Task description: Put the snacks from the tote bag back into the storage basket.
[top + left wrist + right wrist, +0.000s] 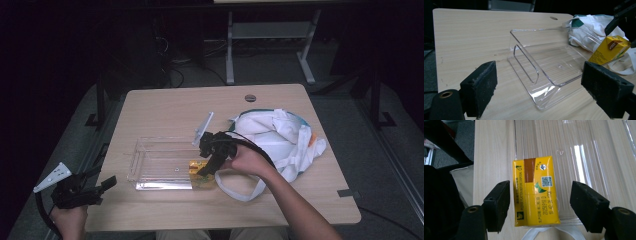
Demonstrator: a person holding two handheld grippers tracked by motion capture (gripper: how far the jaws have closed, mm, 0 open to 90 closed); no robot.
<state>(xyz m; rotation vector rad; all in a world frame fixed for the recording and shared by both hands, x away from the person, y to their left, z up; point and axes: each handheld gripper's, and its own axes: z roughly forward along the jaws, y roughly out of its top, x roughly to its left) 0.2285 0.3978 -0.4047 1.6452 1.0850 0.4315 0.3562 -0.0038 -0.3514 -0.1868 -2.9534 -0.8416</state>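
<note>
Yellow carton (535, 191) lengthwise between jaws

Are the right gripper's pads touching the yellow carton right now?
Apart. The right gripper view shows the yellow carton between the right gripper jaws, with a clear gap to the right pad and a sliver at the left.

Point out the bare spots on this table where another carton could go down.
The far strip of table behind the clear tray is bare, as is the near edge before it. The tray floor left of the yellow carton is free. Crowded: the right side, under the white bag.
</note>
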